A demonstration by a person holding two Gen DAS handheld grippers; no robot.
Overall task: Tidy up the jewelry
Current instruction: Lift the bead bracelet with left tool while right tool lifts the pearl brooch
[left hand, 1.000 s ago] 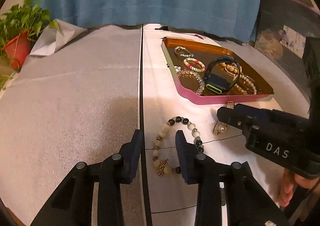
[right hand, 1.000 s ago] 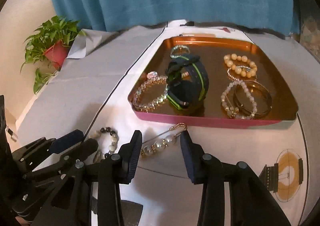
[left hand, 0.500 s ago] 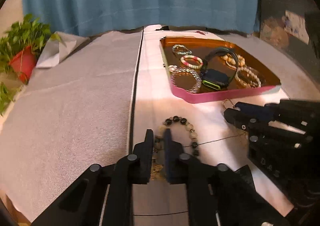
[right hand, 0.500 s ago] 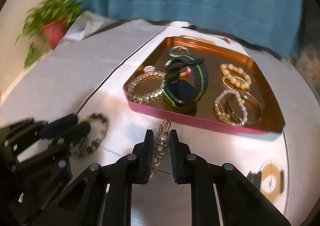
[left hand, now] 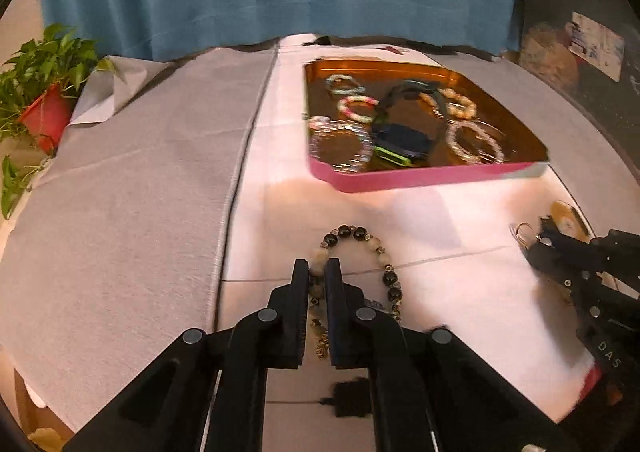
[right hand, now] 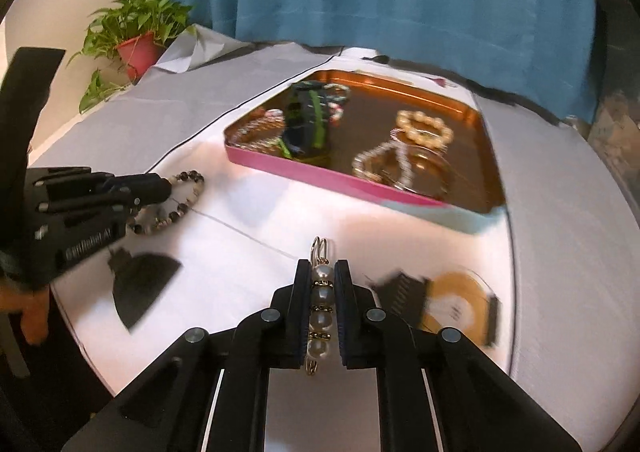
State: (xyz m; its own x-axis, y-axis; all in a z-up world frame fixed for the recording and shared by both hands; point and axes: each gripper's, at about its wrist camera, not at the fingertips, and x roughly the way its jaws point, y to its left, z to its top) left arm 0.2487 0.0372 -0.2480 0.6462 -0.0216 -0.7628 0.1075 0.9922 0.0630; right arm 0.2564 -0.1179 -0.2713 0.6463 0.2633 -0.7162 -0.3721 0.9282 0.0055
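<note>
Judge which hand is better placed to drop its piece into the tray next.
Right, probably. Its tongs clamp the pearl pin whole; the left tongs pinch only one side of the bracelet, which trails. Tray distance looks similar.

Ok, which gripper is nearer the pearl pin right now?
Right. The right gripper is shut on the pearl pin; the left gripper is off to its left, clamping the beaded bracelet.

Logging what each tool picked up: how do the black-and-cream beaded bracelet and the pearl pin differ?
The black-and-cream beaded bracelet is a closed loop of mixed beads; the gold pearl pin is a straight bar of white pearls. The left tool grips the bracelet, the right tool the pin. Both are outside the pink-rimmed tray.
</note>
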